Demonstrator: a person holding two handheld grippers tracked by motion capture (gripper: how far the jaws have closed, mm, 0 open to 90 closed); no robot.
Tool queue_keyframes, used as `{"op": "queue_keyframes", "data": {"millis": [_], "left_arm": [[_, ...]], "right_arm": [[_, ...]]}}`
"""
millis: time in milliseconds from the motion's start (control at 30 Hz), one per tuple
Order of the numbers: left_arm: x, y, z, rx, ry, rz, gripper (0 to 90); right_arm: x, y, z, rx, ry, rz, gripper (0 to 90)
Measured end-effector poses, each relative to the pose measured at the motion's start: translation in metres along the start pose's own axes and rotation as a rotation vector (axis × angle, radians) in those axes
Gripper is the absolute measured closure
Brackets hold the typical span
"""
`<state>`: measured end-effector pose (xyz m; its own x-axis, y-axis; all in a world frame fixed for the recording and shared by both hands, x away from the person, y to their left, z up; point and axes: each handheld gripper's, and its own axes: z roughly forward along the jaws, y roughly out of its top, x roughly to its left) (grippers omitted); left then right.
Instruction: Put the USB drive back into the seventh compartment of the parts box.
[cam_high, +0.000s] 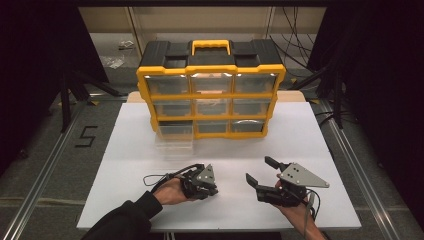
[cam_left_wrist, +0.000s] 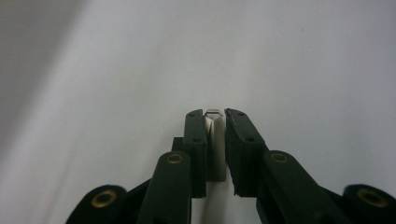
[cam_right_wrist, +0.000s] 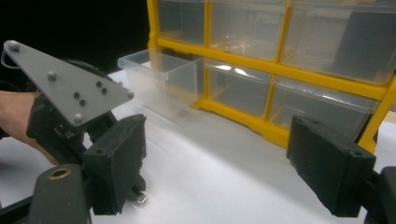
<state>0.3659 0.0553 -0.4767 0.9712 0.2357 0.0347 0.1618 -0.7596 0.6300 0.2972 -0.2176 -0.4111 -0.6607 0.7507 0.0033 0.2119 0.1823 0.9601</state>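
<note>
1. High view: one yellow-black organiser with nine clear drawers stands on the white surface; one bottom-left drawer is pulled out. Two claws rest in front.
2. Left gripper view: left claw pinches one small metal bolt.
3. Right gripper view: right claw is spread wide.

My left gripper is black, with a grey plate on top. The small piece between its jaws: silvery, metallic. My right gripper: also black, grey plate. Organizer: yellow frame, black top, yellow handle, clear plastic drawers. The pulled-out drawer is transparent. Table surface: plain white. Sleeve: black.
</note>
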Motion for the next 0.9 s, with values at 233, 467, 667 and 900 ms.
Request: {"op": "queue_keyframes", "data": {"millis": [233,467,667,900], "left_arm": [[0.005,-0.001,-0.010,-0.050,0.046,-0.007,78.3],[0.007,-0.002,-0.015,-0.084,0.070,-0.007,78.4],[0.010,-0.003,-0.022,-0.120,0.100,-0.018,78.3],[0.012,-0.004,-0.026,-0.138,0.113,-0.028,78.4]], "right_arm": [[0.000,0.000,0.000,-0.002,0.000,-0.001,20.8],[0.000,0.000,0.000,-0.003,0.000,-0.001,20.8],[0.000,0.000,0.000,-0.004,0.000,-0.002,20.8],[0.000,0.000,0.000,-0.004,0.001,-0.001,20.8]]}}
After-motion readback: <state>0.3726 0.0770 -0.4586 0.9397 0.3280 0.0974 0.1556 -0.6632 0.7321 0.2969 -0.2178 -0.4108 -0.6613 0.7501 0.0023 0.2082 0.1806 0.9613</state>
